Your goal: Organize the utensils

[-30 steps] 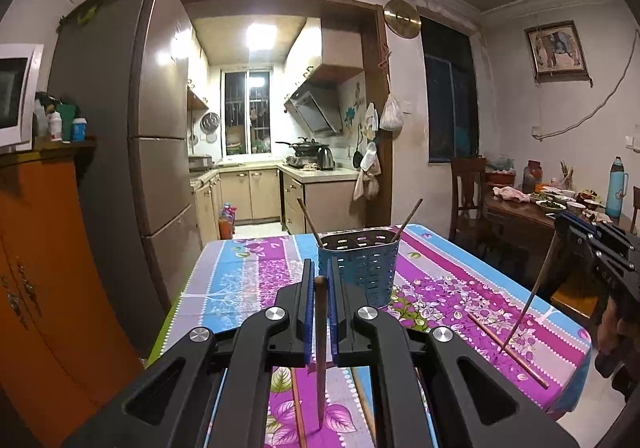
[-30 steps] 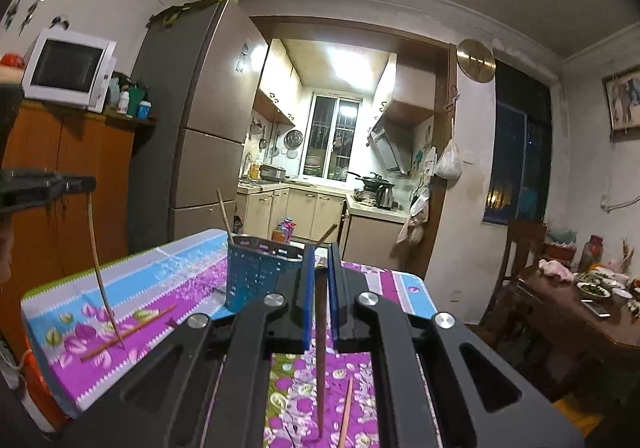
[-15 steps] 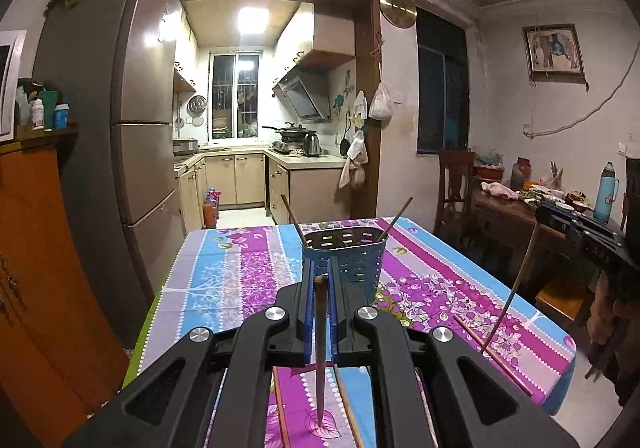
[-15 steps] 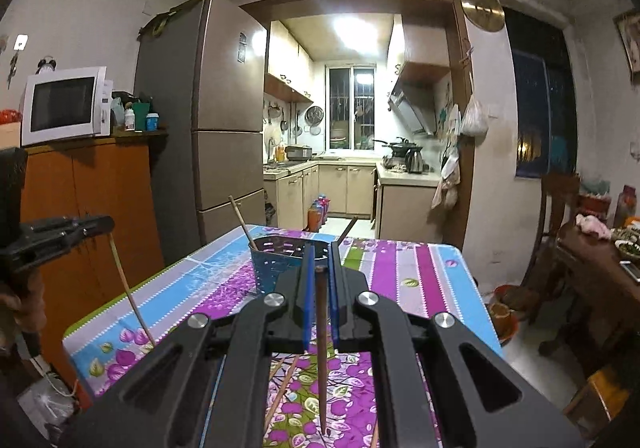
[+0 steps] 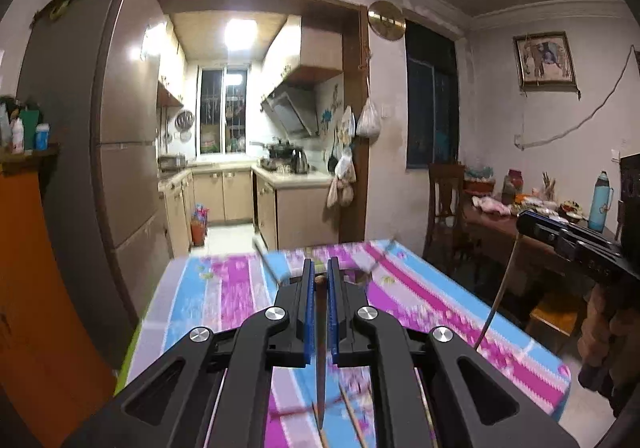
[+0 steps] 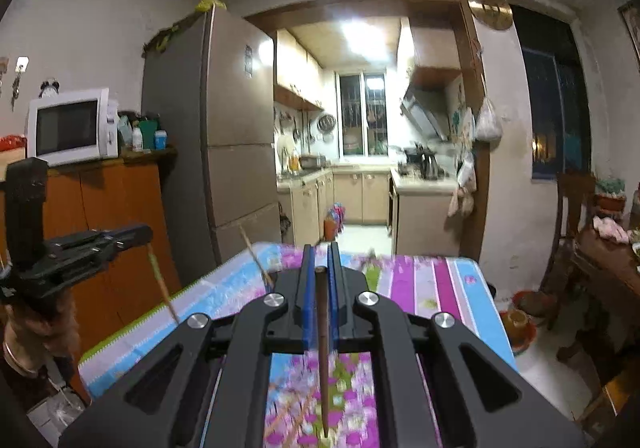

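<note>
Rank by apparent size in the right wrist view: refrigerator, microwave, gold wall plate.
1. refrigerator, clearly largest.
2. microwave.
3. gold wall plate, smallest.
This is how they look only; the microwave stands nearer the camera than the plate, so their true sizes stay unsure.

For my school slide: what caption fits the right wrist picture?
Right gripper holds a chopstick above the flowery table, facing the kitchen.

Purple-blue floral striped tablecloth (image 5: 420, 300), brown chopstick (image 6: 322, 328), orange cabinet (image 6: 116, 216)
</note>
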Motion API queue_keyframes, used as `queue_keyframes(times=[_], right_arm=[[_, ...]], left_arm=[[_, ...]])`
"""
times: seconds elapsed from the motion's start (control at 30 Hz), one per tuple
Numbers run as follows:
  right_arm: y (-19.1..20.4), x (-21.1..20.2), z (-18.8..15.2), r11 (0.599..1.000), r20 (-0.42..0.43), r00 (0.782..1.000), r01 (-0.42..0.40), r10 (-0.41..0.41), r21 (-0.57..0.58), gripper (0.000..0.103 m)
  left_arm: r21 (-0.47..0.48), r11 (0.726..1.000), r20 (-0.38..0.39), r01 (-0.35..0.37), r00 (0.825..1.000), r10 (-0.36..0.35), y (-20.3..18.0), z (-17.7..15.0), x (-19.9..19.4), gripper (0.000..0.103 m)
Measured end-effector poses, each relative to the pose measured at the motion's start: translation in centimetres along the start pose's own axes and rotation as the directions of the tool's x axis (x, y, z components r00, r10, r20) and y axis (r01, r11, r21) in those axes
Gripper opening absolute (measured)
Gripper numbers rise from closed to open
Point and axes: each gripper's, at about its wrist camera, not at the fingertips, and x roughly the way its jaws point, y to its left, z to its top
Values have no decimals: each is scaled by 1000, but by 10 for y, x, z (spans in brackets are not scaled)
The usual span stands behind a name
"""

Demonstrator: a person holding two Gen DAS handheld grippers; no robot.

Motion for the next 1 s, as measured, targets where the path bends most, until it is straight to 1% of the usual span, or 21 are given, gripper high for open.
queue_keyframes(times=[0.13, 0.3, 0.33, 0.4, 0.47, 0.6, 0.7, 0.83, 1.0], right_arm=[[6, 14, 37, 1000, 70, 998, -5, 6, -23, 5], [8, 38, 78, 1000, 160, 987, -3, 8, -31, 5], [8, 45, 86, 1000, 180, 984, -5, 10, -31, 5], [7, 61, 97, 999, 213, 977, 16, -7, -39, 5], [4, 76, 102, 999, 225, 974, 18, -11, -28, 5], [-3, 116, 96, 1000, 225, 974, 15, -17, 10, 5], [-5, 137, 89, 1000, 226, 974, 26, -28, 11, 5], [-16, 172, 74, 999, 188, 981, 29, -36, 41, 5], [-20, 198, 50, 995, 123, 992, 16, -28, 98, 5]], left_arm=[[6, 1000, 64, -20, 998, 20, -2, 41, 25, 8], [-10, 999, 151, -42, 988, 43, -3, 93, 55, 8], [-8, 998, 169, -54, 984, 55, -5, 101, 61, 8], [-14, 998, 191, -61, 980, 62, -5, 115, 77, 8], [-20, 997, 201, -69, 977, 72, -4, 120, 91, 8], [-27, 997, 192, -75, 978, 79, -1, 120, 125, 8], [-31, 997, 177, -65, 982, 70, 3, 108, 146, 8], [-44, 997, 152, -68, 986, 74, 10, 93, 171, 8], [-72, 996, 120, -55, 991, 63, 19, 65, 191, 7]])
